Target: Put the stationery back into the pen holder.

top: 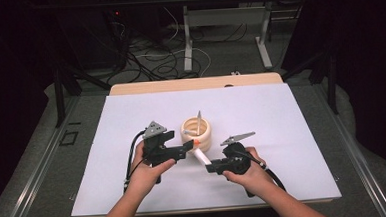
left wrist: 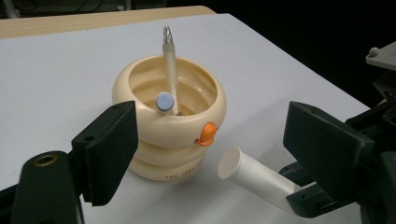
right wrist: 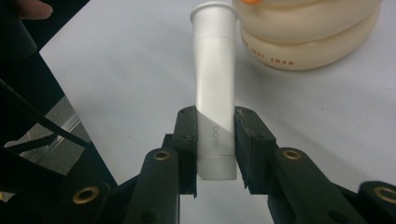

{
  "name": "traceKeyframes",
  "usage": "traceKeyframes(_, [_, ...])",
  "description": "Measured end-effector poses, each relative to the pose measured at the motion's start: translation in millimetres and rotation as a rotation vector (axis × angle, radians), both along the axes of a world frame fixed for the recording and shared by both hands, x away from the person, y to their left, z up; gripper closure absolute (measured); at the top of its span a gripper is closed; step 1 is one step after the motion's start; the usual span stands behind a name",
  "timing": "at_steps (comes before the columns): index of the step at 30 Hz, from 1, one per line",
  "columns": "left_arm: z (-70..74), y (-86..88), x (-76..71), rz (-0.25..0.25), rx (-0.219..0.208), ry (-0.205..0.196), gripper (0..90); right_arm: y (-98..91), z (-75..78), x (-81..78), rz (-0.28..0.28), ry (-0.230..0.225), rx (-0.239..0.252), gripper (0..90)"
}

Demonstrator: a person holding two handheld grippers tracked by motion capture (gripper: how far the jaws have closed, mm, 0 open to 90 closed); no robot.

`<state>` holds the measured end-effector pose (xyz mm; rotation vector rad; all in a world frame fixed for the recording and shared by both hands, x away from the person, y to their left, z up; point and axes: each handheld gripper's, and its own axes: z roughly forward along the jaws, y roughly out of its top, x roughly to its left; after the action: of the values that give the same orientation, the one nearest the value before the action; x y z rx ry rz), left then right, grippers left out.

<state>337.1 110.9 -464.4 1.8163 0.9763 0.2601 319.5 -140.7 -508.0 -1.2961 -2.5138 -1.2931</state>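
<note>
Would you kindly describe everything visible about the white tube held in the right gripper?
The white tube is a smooth, matte, plastic-looking cylinder with a slightly wider flat cap at its far end and grey lettering near the gripped end. The right gripper clamps it near its base, one of the jaws on each side. It is held off the white table, slanting toward the cream ringed holder, its cap close beside the holder's wall; whether they touch I cannot tell.

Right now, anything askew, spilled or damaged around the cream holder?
Nothing stands out. The cream holder stands upright with a pen leaning inside it; the right gripper grips the white glue stick squarely. No spill shows.
</note>
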Motion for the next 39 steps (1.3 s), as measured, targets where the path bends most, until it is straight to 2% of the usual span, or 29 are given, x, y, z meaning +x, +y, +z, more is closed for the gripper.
traceKeyframes(7, [1.8, -4.1, -3.1, -0.023, -0.040, 0.046, 16.9, -1.2, 2.8, -1.0, -0.011, -0.045, 0.039, 71.3])
traceKeyframes(9, [1.6, -5.3, -3.9, -0.019, -0.034, 0.052, 17.0, -1.9, 3.9, -1.6, -0.012, -0.058, 0.040, 71.3])
traceKeyframes(11, [1.4, -6.6, -4.8, -0.018, -0.044, 0.064, 17.1, -1.2, 4.3, -2.4, -0.022, -0.075, 0.062, 71.3])
traceKeyframes(13, [1.8, -6.5, -5.1, -0.025, -0.037, 0.073, 17.9, -1.9, 5.7, -3.0, -0.020, -0.082, 0.057, 71.3])
traceKeyframes(14, [1.9, -7.1, -5.4, -0.022, -0.042, 0.082, 18.8, -2.4, 7.1, -3.5, -0.017, -0.070, 0.049, 71.3])
traceKeyframes(15, [2.0, -7.2, -5.3, -0.022, -0.044, 0.087, 19.9, -2.1, 6.6, -3.8, -0.026, -0.087, 0.062, 71.3])
traceKeyframes(18, [1.5, -6.6, -4.2, -0.020, -0.076, 0.119, 25.5, -2.2, 7.2, -4.5, -0.036, -0.100, 0.075, 71.3])
traceKeyframes(22, [-0.4, -8.0, -2.7, -0.017, -0.161, 0.191, 28.2, -3.0, 8.8, -5.4, -0.047, -0.112, 0.089, 71.3])
traceKeyframes(27, [-1.0, -11.6, -1.3, -0.010, -0.175, 0.227, 28.5, -6.1, 10.9, -5.1, -0.057, -0.130, 0.093, 71.3])
traceKeyframes(28, [-1.1, -12.3, -1.0, -0.014, -0.178, 0.247, 29.1, -6.4, 10.7, -4.7, -0.057, -0.139, 0.096, 71.3])
traceKeyframes(31, [-3.1, -15.6, -0.3, -0.008, -0.181, 0.251, 29.9, -6.7, 11.7, -5.0, -0.062, -0.147, 0.105, 71.3])
traceKeyframes(39, [-4.6, -21.7, 2.1, 0.003, -0.237, 0.315, 34.8, -7.1, 15.3, -6.3, -0.071, -0.168, 0.124, 71.3])
